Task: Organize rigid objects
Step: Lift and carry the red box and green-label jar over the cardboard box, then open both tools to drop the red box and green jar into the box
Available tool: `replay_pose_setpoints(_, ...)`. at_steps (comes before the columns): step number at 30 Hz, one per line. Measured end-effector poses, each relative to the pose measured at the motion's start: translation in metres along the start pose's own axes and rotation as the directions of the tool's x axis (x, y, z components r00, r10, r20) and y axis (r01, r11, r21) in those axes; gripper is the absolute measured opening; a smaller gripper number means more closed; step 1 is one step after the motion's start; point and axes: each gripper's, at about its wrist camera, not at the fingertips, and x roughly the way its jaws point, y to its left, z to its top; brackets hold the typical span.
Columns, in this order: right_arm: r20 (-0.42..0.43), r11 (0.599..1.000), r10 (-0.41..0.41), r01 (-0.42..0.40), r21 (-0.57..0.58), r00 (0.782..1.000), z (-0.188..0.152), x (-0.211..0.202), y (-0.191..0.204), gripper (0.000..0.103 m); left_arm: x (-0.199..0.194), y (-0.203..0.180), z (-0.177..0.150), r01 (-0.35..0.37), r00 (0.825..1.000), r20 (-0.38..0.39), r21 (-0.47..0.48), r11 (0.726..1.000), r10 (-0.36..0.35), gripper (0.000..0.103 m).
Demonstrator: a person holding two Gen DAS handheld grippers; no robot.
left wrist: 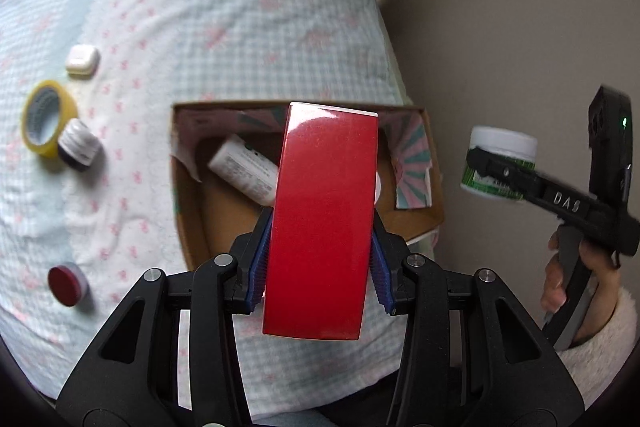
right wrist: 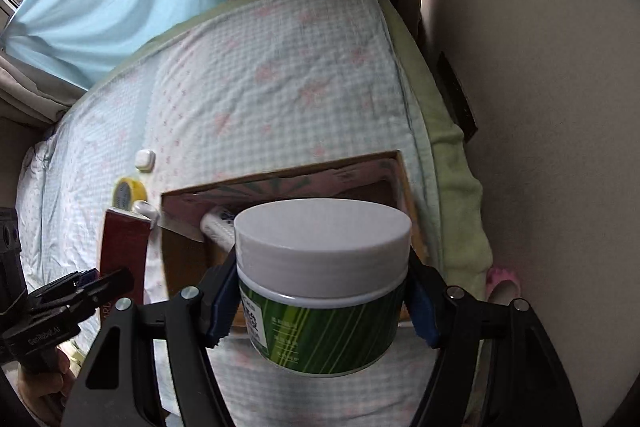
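My left gripper (left wrist: 320, 267) is shut on a tall red box (left wrist: 324, 219) and holds it upright over the near edge of an open cardboard box (left wrist: 192, 211) on the bed. My right gripper (right wrist: 320, 303) is shut on a green jar with a white lid (right wrist: 320, 267), held above the cardboard box (right wrist: 180, 259). The jar also shows in the left wrist view (left wrist: 498, 159), to the right of the box and off the bed. A white tube (left wrist: 244, 167) lies inside the cardboard box. The red box shows in the right wrist view (right wrist: 124, 251) at the left.
On the checked bedspread (left wrist: 240, 27) left of the box lie a yellow tape roll (left wrist: 46, 119), a small dark bottle (left wrist: 78, 145), a white square case (left wrist: 82, 59) and a red-capped disc (left wrist: 66, 285). A wall (right wrist: 540, 107) runs along the bed's right side.
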Motion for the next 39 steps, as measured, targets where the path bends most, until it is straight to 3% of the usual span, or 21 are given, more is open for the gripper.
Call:
replay_pose_setpoints(5, -0.01, 0.999, 0.035, -0.035, -0.026, 0.999, 0.009, 0.03, -0.013, 0.066, 0.047, -0.003, 0.002, -0.047, 0.997, -0.064, 0.045, 0.998, 0.05, 0.039)
replay_pose_setpoints(10, -0.02, 0.996, 0.075, -0.075, -0.045, 0.997, 0.012, 0.067, -0.006, 0.066, 0.072, 0.004, 0.005, -0.102, 0.991, -0.079, 0.11, 0.989, 0.111, 0.039)
replay_pose_setpoints(18, -0.09, 0.986, 0.148, -0.154, -0.06, 0.985, 0.012, 0.123, 0.014, 0.066, 0.099, 0.002, -0.004, -0.167, 0.972, -0.109, 0.298, 0.94, 0.207, 0.039)
replay_pose_setpoints(25, -0.153, 0.974, 0.184, -0.201, -0.104, 0.971, 0.02, 0.146, 0.032, 0.066, 0.111, 0.003, -0.006, -0.187, 0.965, -0.108, 0.36, 0.914, 0.24, 0.04)
replay_pose_setpoints(27, -0.19, 0.973, 0.182, -0.205, -0.109, 0.965, 0.023, 0.153, 0.037, 0.068, 0.113, 0.001, -0.005, -0.209, 0.957, -0.108, 0.378, 0.902, 0.268, 0.059)
replay_pose_setpoints(28, -0.2, 0.974, 0.184, -0.207, -0.097, 0.962, 0.025, 0.155, 0.038, 0.083, 0.111, -0.001, -0.006, -0.22, 0.955, -0.102, 0.388, 0.895, 0.279, 0.097)
replay_pose_setpoints(29, -0.203, 0.975, 0.189, -0.208, -0.078, 0.961, 0.026, 0.156, 0.037, 0.103, 0.108, -0.002, -0.006, -0.218, 0.958, -0.089, 0.393, 0.893, 0.272, 0.103)
replay_pose_setpoints(33, -0.182, 0.968, 0.249, -0.251, 0.01, 0.951, 0.027, 0.15, 0.024, 0.103, 0.099, 0.003, -0.012, -0.208, 0.962, -0.086, 0.389, 0.897, 0.26, 0.103)
replay_pose_setpoints(39, -0.128, 0.976, 0.217, -0.214, 0.039, 0.968, 0.017, 0.135, 0.018, 0.103, 0.084, 0.019, -0.018, -0.224, 0.961, -0.083, 0.331, 0.917, 0.265, 0.103)
